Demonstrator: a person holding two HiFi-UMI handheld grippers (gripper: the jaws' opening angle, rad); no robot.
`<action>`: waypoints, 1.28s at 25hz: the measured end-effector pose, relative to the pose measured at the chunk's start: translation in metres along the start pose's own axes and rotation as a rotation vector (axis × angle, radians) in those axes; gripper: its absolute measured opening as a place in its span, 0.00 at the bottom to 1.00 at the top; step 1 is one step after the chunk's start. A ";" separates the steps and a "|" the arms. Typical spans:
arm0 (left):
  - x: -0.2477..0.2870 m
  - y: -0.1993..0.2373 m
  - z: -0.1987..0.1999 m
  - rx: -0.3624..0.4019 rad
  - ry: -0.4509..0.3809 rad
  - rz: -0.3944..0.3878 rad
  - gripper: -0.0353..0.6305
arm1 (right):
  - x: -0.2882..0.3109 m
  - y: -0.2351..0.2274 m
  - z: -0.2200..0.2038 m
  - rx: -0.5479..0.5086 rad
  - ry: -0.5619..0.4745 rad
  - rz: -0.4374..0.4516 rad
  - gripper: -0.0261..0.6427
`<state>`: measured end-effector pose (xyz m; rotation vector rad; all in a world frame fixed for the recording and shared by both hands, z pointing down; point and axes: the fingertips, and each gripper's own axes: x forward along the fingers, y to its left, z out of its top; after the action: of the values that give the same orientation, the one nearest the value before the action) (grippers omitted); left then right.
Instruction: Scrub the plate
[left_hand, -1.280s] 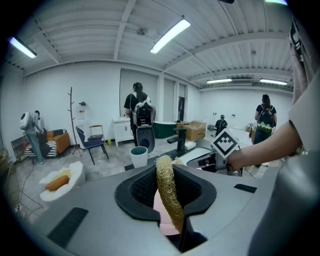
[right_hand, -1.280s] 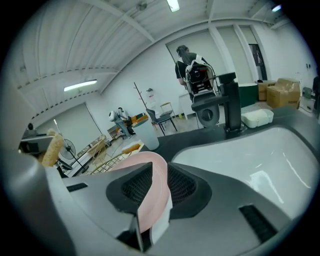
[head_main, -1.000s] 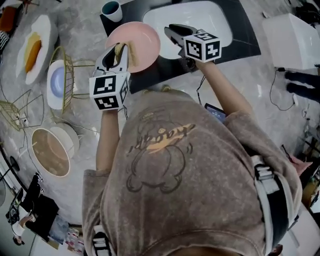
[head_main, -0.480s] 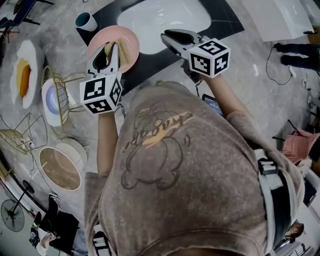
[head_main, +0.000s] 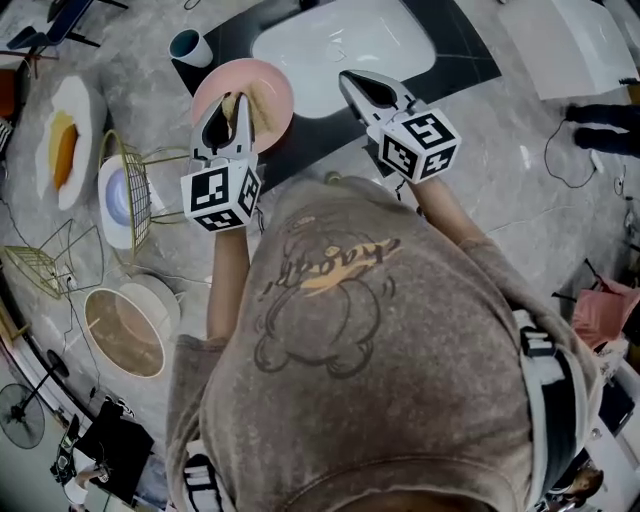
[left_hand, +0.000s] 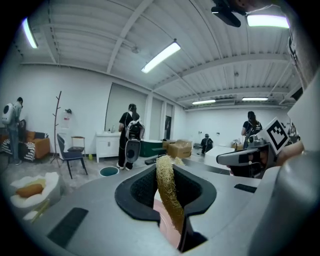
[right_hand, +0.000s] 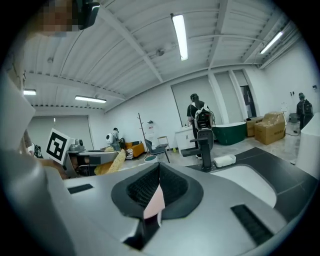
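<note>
Below, marble counter (head_main: 140, 60), sink (head_main: 340, 45), pink plate (head_main: 270, 92)

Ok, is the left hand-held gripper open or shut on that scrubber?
Shut: the left hand-held gripper pinches the loofah scrubber between its jaws.

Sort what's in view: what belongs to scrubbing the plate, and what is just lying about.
For the job: pink plate; loofah, held in the left gripper; right gripper, shut; sink.
Lying about: teal cup; wire rack; dish of orange food; tan bowl.
</note>
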<state>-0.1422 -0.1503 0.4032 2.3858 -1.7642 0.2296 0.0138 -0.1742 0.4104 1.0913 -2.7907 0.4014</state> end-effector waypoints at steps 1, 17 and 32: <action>-0.001 0.002 0.000 -0.001 -0.008 0.007 0.16 | 0.000 -0.002 0.000 -0.004 -0.007 -0.009 0.03; -0.017 0.022 -0.002 -0.031 -0.040 0.098 0.16 | 0.003 -0.005 -0.005 0.014 -0.026 -0.045 0.03; -0.021 0.017 -0.009 -0.050 -0.023 0.098 0.16 | 0.005 0.000 -0.008 0.012 -0.014 -0.035 0.04</action>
<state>-0.1650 -0.1339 0.4086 2.2795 -1.8768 0.1696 0.0102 -0.1757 0.4191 1.1484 -2.7803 0.4082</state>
